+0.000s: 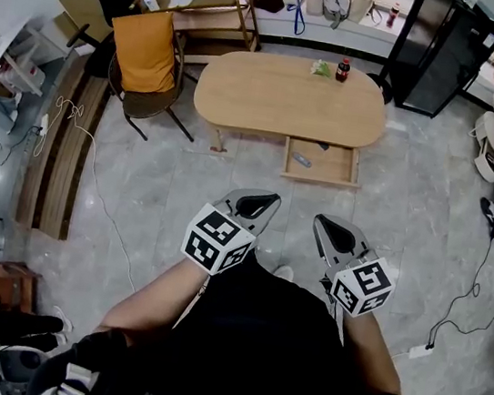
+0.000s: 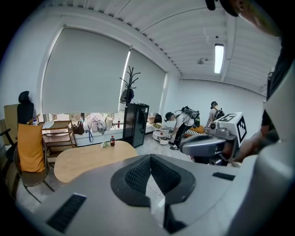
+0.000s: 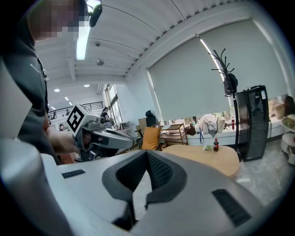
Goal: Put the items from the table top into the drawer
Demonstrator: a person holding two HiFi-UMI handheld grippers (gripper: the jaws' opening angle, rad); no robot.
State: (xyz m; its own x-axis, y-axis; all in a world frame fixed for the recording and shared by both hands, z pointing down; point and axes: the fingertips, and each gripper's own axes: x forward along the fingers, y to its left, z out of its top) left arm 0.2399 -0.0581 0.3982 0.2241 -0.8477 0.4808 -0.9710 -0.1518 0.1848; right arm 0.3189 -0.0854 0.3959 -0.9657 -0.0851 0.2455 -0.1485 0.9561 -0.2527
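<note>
Left tongs point(image 2: 150, 159): pads pressed together at the tips, nothing between them. Held low in front of the person, pointing toward the surface.

Right tongs point(image 3: 146, 156): pads likewise pressed together, nothing pinched. Held beside the left tongs, well short of the surface.

Surface point(image 1: 289, 97): oval wooden top, its long axis running left to right in the head view. It is bare except for two items close to its far edge, right of centre.

Drawer point(image 1: 321, 162): shallow wooden tray under the near edge of the surface, right of centre. It is pulled out toward the person, with its long side parallel to that edge.
- Contents: one small pale object point(image 1: 300, 160) lying slantwise on the drawer floor, left of middle; too small to identify.
- A dark spot sits at the drawer's back edge; what it is cannot be told.

Bottle point(image 1: 342, 69): dark drink with a red label and red cap. It stands upright on the surface, cap up, long axis vertical, well apart from the drawer.

Green item point(image 1: 321, 67): small, crumpled-looking, lying just left of the bottle. Whether they touch cannot be told.

Chair point(image 1: 144, 52): draped in an orange cover, standing on the floor off the left end of the surface.

Black cabinet point(image 1: 444, 51): tall, standing beyond the right end of the surface.
</note>
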